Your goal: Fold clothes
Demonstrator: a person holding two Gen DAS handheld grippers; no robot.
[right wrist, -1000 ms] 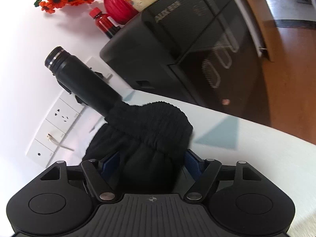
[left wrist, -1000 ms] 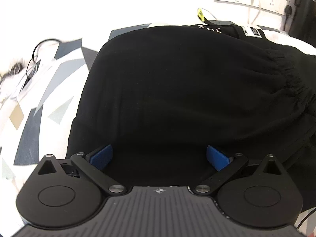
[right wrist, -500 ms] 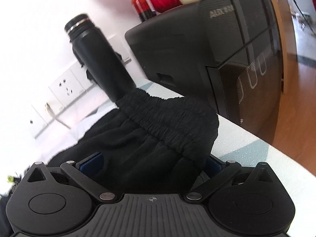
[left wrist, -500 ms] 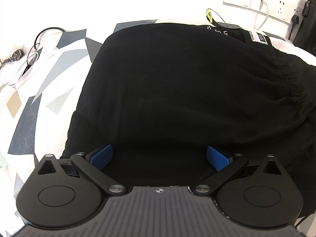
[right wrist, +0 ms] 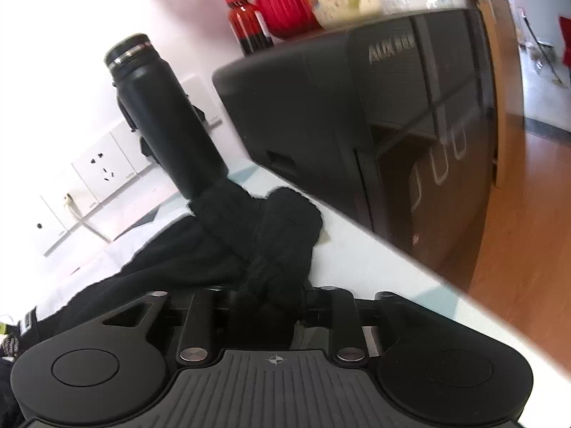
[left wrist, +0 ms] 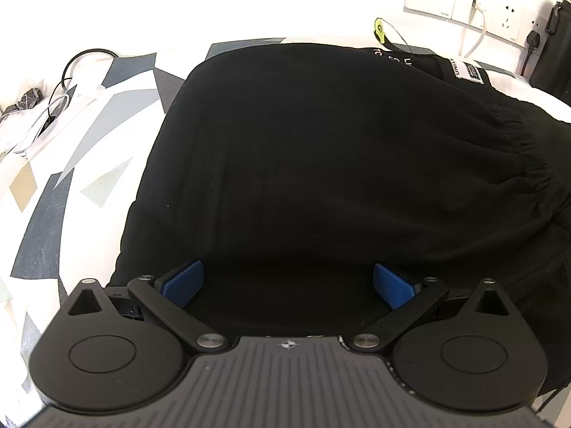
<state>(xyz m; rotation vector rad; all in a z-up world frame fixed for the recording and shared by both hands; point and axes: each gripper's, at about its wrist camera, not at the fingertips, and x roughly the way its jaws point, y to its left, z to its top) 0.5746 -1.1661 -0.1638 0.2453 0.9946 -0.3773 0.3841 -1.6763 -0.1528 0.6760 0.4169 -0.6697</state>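
Lying: black garment [left wrist: 321, 149] spread on patterned desk [left wrist: 89, 164].
Left gripper [left wrist: 287, 281]: jaws released, over cloth.
Right gripper [right wrist: 266, 290]: jaws clenched on gathered waistband [right wrist: 271, 228].
Handling: soft, limp; grip hems or corners.

Black garment [left wrist: 321, 149] on white, grey-triangled tablecloth [left wrist: 89, 164]; red vase [right wrist: 282, 3]

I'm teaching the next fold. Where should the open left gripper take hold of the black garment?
Judging by its pose, the left gripper should pinch the black garment at its near hem, coming in low from the near side: that edge lies flat between the open pads, while the gathered waistband is already held by the right gripper.
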